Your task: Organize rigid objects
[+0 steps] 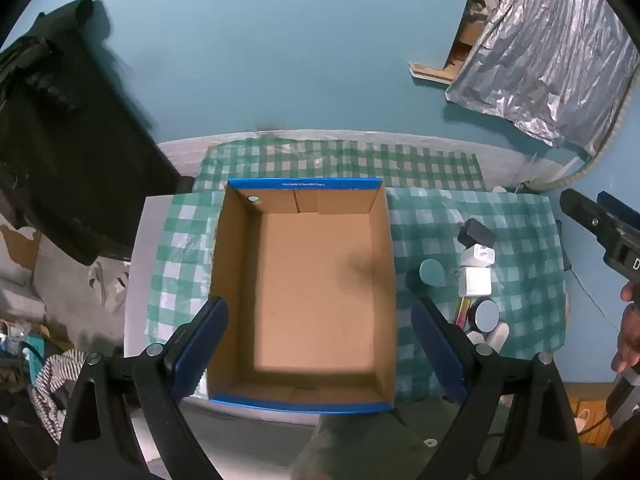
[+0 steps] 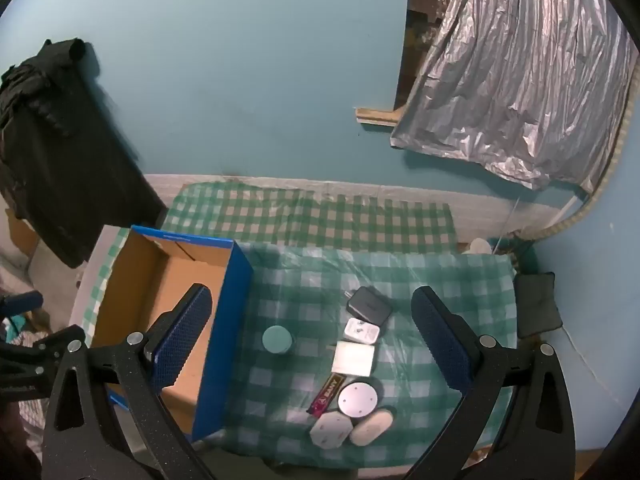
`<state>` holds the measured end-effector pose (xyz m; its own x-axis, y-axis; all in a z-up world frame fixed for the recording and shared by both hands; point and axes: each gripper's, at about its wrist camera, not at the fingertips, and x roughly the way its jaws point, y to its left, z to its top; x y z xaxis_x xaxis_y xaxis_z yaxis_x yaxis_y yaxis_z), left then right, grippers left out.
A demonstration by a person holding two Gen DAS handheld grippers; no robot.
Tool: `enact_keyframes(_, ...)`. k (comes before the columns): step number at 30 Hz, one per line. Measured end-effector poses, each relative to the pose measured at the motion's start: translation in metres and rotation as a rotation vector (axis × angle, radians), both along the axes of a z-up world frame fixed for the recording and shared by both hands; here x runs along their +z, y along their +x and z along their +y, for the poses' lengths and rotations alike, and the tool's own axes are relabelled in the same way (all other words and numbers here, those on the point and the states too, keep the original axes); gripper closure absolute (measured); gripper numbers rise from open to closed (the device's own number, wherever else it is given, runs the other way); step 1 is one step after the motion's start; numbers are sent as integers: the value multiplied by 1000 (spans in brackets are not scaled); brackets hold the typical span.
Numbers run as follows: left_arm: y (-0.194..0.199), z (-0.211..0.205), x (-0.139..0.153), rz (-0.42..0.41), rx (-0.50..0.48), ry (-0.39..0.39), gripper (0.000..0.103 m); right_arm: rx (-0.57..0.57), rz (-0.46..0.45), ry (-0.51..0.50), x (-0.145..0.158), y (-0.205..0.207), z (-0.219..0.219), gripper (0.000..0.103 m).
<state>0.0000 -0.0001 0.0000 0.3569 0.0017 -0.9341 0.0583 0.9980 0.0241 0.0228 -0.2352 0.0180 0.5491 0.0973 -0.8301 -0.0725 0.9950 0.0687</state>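
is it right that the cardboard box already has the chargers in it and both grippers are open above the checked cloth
Not quite: the cardboard box holds none of them, as the left wrist view shows. The chargers lie on the checked cloth beside the box. The left gripper and right gripper are both open above it.

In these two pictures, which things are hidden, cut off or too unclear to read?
- Left wrist view: the open brown cardboard box with blue rim; its near outer wall is hidden below the rim.
- Left wrist view: the oval white object is partly behind the left gripper finger.
- Right wrist view: the red flat packet; its print is too small to read.
- Right wrist view: the box's near left corner is behind the right gripper.
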Motion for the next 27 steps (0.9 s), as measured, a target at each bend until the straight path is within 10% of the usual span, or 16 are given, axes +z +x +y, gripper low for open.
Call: enact_keyframes(27, -1, 0, 4, -27, -4, -25, 10, 0, 5, 2, 1, -2, 0, 2)
